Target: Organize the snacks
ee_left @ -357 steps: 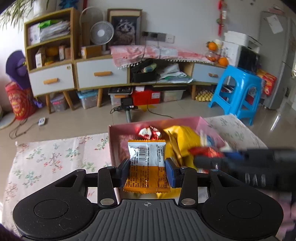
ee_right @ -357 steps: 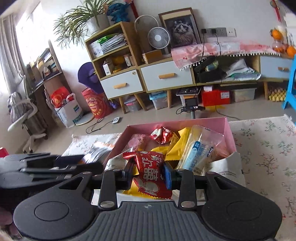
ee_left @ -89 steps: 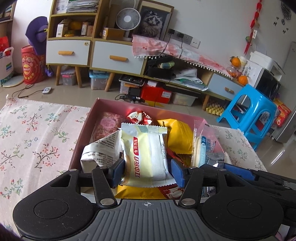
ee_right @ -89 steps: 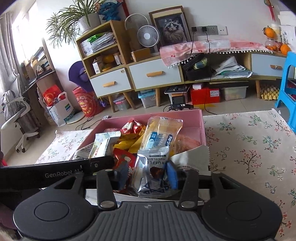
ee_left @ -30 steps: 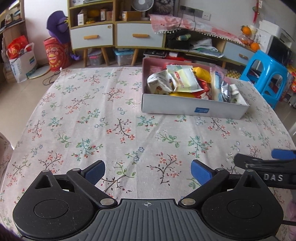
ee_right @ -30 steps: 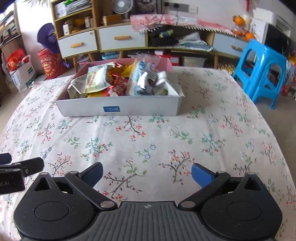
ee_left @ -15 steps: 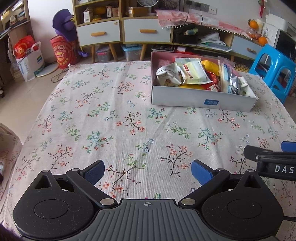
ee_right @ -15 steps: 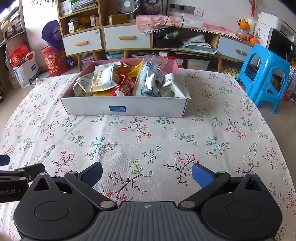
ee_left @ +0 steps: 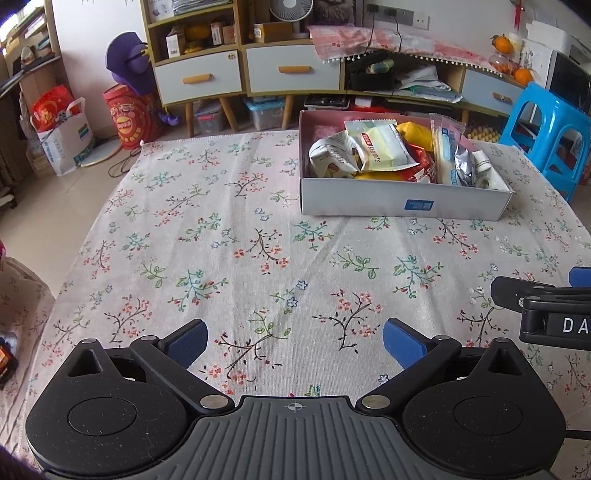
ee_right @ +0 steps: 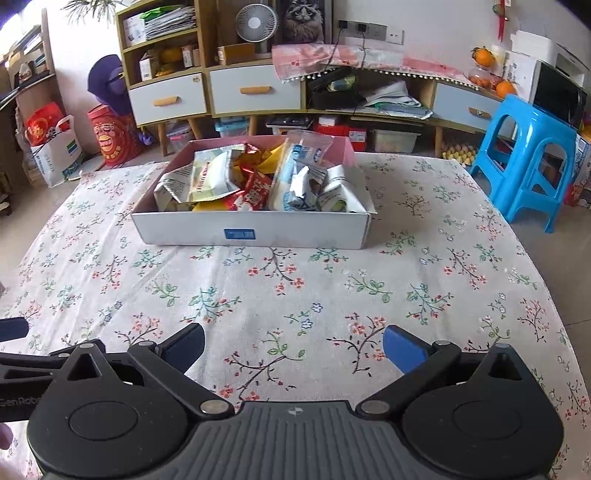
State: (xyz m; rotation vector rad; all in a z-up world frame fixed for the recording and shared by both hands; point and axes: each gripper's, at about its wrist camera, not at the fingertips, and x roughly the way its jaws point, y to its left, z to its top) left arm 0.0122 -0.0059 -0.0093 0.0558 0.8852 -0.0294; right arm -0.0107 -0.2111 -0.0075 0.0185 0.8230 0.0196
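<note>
Nearest the camera, the left gripper [ee_left: 295, 341] hung over the flowered tablecloth [ee_left: 229, 236] with its blue-padded fingers [ee_left: 186, 341] spread wide and nothing between them. At about three o'clock in the left wrist view, the black tip of the right gripper [ee_left: 546, 306] reached in from the edge. The right gripper [ee_right: 293, 349] was likewise splayed apart and empty above the cloth, and the left gripper's tip [ee_right: 14, 328] showed at nine o'clock in the right wrist view.

Farther out on the table, well apart from both grippers, sat the white box [ee_left: 369, 201] with its pink inside, at roughly one o'clock from the left gripper and eleven to twelve o'clock from the right gripper [ee_right: 295, 232]. A small blue label [ee_right: 239, 234] marked its near wall. The snacks lay packed inside: a pale yellow packet [ee_left: 384, 151] leaned over a newsprint-patterned packet [ee_left: 328, 155], a red packet [ee_right: 256, 190] and a yellow bag [ee_left: 415, 134] lay mid-box, and a clear blue-printed pouch [ee_right: 299, 166] stood tilted beside a silver packet [ee_left: 463, 164] toward the right end.

Beyond the table, at two o'clock, stood a blue plastic stool [ee_right: 528, 158]. Along the back wall at twelve o'clock ran a wooden cabinet [ee_right: 229, 88] with pale drawers, a small fan [ee_right: 256, 18] on top.
</note>
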